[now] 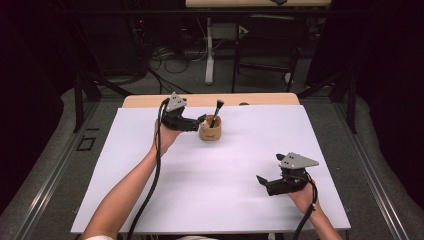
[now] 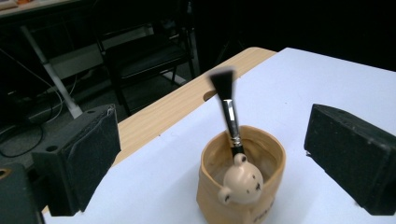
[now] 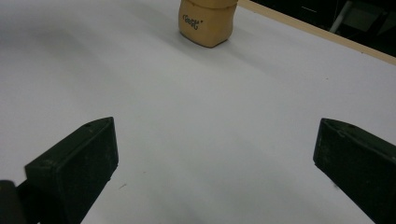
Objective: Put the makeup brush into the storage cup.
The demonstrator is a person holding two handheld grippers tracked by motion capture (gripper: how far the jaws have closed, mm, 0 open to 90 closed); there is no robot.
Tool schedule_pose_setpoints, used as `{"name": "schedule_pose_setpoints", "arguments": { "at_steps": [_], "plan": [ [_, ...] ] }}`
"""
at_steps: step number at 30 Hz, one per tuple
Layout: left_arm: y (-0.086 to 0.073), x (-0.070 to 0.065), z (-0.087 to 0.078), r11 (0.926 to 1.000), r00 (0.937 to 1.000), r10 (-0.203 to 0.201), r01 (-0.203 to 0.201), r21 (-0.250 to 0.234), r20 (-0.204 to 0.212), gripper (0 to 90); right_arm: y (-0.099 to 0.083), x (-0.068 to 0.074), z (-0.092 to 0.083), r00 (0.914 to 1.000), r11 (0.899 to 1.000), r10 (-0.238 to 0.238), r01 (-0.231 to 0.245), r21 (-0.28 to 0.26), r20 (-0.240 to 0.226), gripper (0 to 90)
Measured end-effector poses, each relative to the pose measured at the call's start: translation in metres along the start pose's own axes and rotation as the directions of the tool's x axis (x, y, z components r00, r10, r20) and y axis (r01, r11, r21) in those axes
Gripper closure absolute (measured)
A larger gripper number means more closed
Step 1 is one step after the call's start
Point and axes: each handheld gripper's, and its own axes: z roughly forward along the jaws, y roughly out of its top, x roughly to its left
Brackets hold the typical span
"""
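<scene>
- Black-bristled brush (image 2: 229,116): stands handle-down, bristles up, leaning in the cup; placement looks done.
- Tan ceramic cup (image 2: 243,186) with bear face: upright at the far middle of the white sheet (image 1: 225,175), just right of the left gripper.
- Left gripper (image 1: 197,121): jaws wide apart on either side of the cup, pressing on nothing; release looks complete, withdrawal is what remains.
- Right gripper (image 1: 265,182): jaws spread, empty, low over the near right of the sheet, well apart from the cup.
- Wooden table edge (image 1: 260,99): bare strip beyond the sheet's far side.
</scene>
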Motion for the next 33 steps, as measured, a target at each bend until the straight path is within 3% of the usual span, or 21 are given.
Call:
{"name": "schedule_pose_setpoints", "arguments": {
  "at_steps": [6, 15, 33],
  "plan": [
    [-0.007, -0.005, -0.021, 0.9996, 0.9995, 0.029, -0.029, -0.002, 0.009, 0.9, 0.001, -0.001, -0.003, 1.0000, 1.000, -0.002, 0.002, -0.016, 0.006, 0.0],
    [-0.020, -0.011, -0.055, 0.9991, 0.9991, 0.040, -0.040, -0.012, 0.012, 0.1, 0.002, -0.002, -0.005, 0.9999, 0.999, -0.007, 0.008, -0.043, 0.015, 0.0],
    [-0.063, -0.022, -0.113, 0.9999, 0.9997, 0.009, -0.009, 0.007, -0.023, 0.1, 0.002, -0.003, -0.009, 0.9997, 0.998, 0.000, 0.002, -0.064, 0.025, 0.0]
  ]
}}
